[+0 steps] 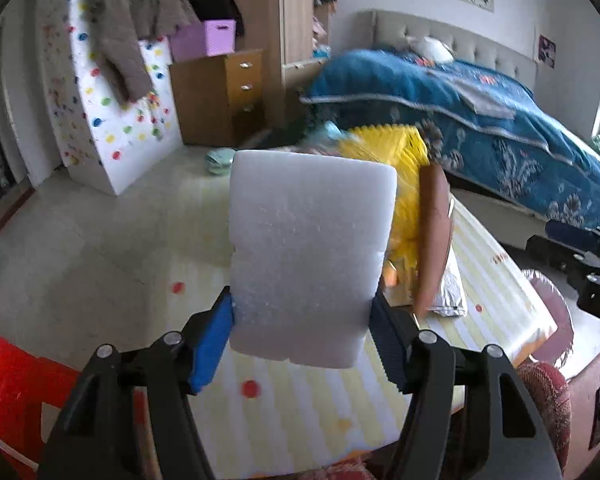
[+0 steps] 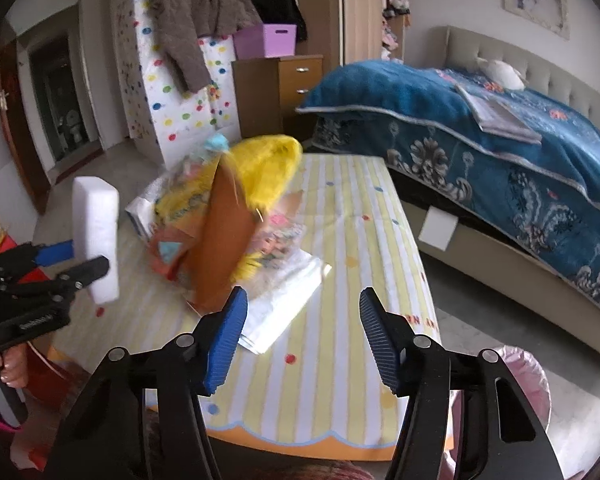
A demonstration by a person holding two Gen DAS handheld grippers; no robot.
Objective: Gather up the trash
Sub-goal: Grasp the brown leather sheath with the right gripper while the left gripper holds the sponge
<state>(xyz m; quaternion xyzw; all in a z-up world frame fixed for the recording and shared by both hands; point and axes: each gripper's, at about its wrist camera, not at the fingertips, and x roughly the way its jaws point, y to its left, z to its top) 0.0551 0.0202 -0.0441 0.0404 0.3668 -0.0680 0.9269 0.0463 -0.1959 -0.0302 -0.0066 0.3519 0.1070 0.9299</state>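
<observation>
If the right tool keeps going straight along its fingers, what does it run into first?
Most likely the striped tablecloth. The right tool is open with nothing between its fingers and aims down at bare cloth just right of the silver wrapper and the trash pile. Depth is uncertain.

A home bedroom: a bed (image 2: 500,128) with a padded headboard (image 2: 540,64) and blue patterned blanket, a wooden chest of drawers (image 2: 284,92), coats (image 2: 196,20) hung over a spotted wardrobe (image 2: 172,112), and a framed picture (image 2: 536,0) on the wall.
</observation>
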